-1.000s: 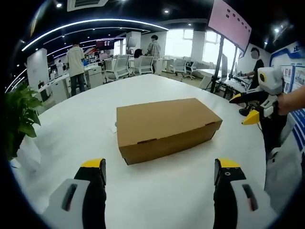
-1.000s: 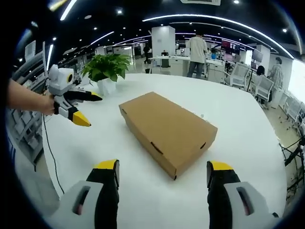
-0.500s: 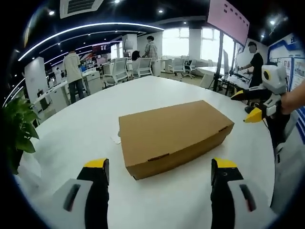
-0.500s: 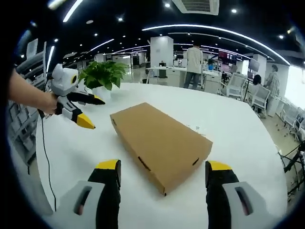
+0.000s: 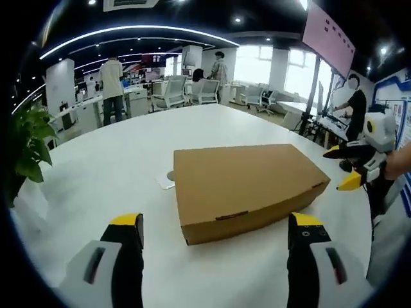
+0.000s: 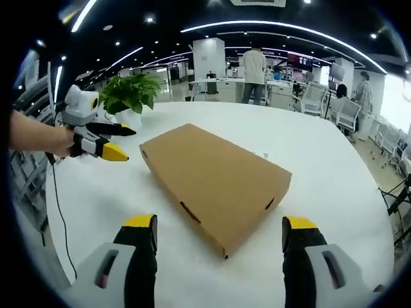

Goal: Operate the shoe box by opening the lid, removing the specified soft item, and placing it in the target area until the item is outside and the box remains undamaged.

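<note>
Brown corrugated cardboard forms the shoe box (image 5: 247, 187), which lies flat on the white round table (image 5: 109, 167) with its lid shut; no brand, label or print can be read on it. In the left gripper view the box sits just ahead of the left gripper (image 5: 215, 231), between the lines of its 2 yellow-tipped jaws, one short side facing them. In the right gripper view the same box (image 6: 215, 176) lies ahead of the right gripper (image 6: 218, 234), one corner pointing toward the gap between the jaws. Both pairs of jaws stand wide apart and grip nothing; neither touches the box.

The right gripper (image 5: 361, 168) enters the left gripper view beyond the box's right end, held by a hand, jaws parted and empty. The left gripper (image 6: 103, 141) enters the right gripper view to the left of the box, likewise held by a hand (image 6: 64, 142).

A small pale object (image 5: 168, 179) rests on the table against the box's far left side; what it is cannot be told. A potted plant (image 6: 131, 96) stands at the table's edge. Office desks, chairs and several standing people fill the background.
</note>
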